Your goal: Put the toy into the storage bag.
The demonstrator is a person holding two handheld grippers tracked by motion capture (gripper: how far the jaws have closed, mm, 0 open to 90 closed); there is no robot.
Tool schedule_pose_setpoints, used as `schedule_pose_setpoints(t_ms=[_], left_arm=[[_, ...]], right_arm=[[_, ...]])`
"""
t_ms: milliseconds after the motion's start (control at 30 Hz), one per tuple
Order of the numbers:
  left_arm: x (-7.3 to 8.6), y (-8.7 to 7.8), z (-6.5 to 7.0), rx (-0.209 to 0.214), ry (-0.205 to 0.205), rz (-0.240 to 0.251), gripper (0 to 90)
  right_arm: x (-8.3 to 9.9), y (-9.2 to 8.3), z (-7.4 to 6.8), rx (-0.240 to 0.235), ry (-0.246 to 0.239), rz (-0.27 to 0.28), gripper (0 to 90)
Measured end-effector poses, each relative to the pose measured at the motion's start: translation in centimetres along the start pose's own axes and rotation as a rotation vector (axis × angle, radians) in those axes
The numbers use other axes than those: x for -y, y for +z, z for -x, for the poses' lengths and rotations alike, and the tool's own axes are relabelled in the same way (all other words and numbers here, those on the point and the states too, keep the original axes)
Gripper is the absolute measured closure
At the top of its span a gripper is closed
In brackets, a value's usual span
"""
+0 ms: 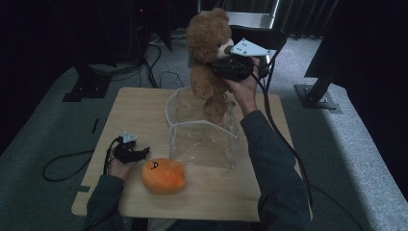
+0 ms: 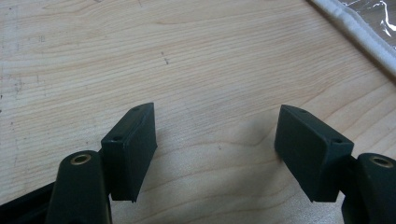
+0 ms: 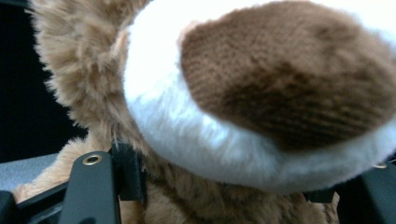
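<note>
Worktop (image 1: 139,110): clear container (image 1: 202,127) at centre. Teddy bear (image 1: 208,53) upright above the container's far rim, its lower leg dipping inside. Right gripper (image 1: 230,67) clamped on the bear's neck from the right, under the muzzle. Round plush toy (image 1: 163,175) on the worktop, just before the container's near-left corner. Left gripper (image 1: 132,153) resting on the worktop, just left of the plush toy.

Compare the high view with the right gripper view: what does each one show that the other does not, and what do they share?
High view alone: the wooden table, the clear bag standing on it, the orange plush near the front edge, and the left gripper beside that plush.

Right gripper view alone: the bear's white muzzle and brown nose up close.

Both: the teddy bear clamped in the right gripper, held above the bag.
</note>
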State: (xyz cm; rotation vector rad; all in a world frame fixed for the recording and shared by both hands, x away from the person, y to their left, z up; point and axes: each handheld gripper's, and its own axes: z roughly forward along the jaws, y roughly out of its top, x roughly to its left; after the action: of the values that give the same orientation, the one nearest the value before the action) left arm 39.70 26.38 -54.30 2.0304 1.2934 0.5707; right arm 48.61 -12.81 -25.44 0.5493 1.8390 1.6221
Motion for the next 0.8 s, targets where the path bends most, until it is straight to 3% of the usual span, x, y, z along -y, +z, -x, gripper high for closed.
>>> schedule_pose_setpoints(t_ms=[200,667,800], left_arm=[[0.0,0.0,0.0,0.001,-0.002,0.001,30.1],[0.0,0.0,0.0,0.0,-0.001,-0.001,30.1],[0.0,0.0,0.0,-0.001,0.0,0.0,30.1]], right_arm=[[0.4,0.4,-1.7,-0.03,-0.031,-0.028,32.4],[0.0,0.0,-3.3,-0.09,-0.014,-0.007,32.4],[-0.4,-0.2,-4.0,-0.125,-0.011,0.011,32.4]])
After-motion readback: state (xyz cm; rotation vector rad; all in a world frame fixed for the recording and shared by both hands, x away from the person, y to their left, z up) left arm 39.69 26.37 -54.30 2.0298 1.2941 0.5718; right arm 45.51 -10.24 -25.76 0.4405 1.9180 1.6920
